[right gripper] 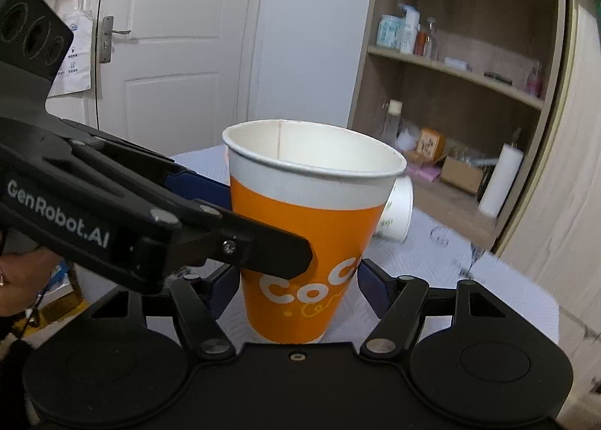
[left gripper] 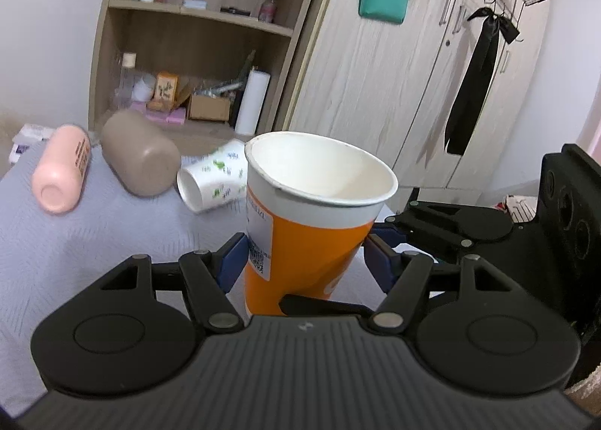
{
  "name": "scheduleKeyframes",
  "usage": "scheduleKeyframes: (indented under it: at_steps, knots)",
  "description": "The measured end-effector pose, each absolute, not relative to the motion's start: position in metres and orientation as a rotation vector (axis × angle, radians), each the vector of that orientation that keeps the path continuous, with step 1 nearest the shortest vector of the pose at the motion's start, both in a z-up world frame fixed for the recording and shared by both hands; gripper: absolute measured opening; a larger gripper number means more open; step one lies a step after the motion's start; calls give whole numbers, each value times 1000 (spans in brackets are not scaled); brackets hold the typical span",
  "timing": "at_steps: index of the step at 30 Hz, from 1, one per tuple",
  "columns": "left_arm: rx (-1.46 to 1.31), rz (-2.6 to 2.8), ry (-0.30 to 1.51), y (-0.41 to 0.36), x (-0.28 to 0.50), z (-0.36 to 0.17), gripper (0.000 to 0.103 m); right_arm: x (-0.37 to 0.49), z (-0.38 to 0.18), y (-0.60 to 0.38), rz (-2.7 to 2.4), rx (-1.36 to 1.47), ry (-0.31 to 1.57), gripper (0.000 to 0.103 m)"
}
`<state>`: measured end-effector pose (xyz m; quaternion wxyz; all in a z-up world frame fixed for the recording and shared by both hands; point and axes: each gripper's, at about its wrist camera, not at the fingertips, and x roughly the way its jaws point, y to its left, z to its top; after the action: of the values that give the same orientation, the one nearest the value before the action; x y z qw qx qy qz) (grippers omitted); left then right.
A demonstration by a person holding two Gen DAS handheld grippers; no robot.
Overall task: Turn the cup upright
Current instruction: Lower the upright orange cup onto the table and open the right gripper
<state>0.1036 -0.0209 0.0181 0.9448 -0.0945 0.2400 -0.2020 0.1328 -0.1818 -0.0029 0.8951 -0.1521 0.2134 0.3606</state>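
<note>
An orange and white paper cup (left gripper: 300,242) stands mouth up, slightly tilted, on the grey cloth; it also shows in the right wrist view (right gripper: 311,242). My left gripper (left gripper: 304,261) has its blue pads against both sides of the cup. My right gripper (right gripper: 296,287) brackets the cup from another side, pads close to its walls. The left gripper's body (right gripper: 112,212) crosses the right wrist view and reaches the cup. The right gripper's body (left gripper: 488,227) shows at the right in the left wrist view.
A white cup with green print (left gripper: 214,182) lies on its side behind the orange cup, also in the right wrist view (right gripper: 398,208). A brown bottle (left gripper: 142,154) and a pink bottle (left gripper: 62,169) lie on the cloth. Shelves (left gripper: 195,54) and a wardrobe (left gripper: 394,73) stand behind.
</note>
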Motion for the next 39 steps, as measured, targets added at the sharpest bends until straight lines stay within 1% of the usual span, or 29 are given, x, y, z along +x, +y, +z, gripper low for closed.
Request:
scheduleKeyframes:
  at_steps: [8, 12, 16, 19, 22, 33, 37, 39]
  knots:
    - [-142, -426, 427, -24, 133, 25, 67, 159, -1, -185, 714, -253, 379, 74]
    - [-136, -432, 437, -26, 154, 25, 67, 175, -4, -185, 695, -234, 389, 74]
    - [-152, -446, 457, -29, 171, 17, 67, 180, -14, -173, 616, -336, 367, 75]
    - [-161, -440, 466, -31, 178, 10, 67, 189, -18, -178, 622, -285, 410, 75]
    - [-168, -442, 480, -33, 181, 5, 67, 194, -21, -183, 627, -245, 446, 75]
    - [-149, -433, 468, -37, 178, 4, 67, 195, -23, -183, 629, -239, 429, 76]
    - [-127, -423, 484, -37, 173, 2, 70, 192, -24, -183, 620, -233, 419, 76]
    - [-128, -430, 475, -35, 168, 0, 70, 190, -24, -183, 620, -232, 415, 78]
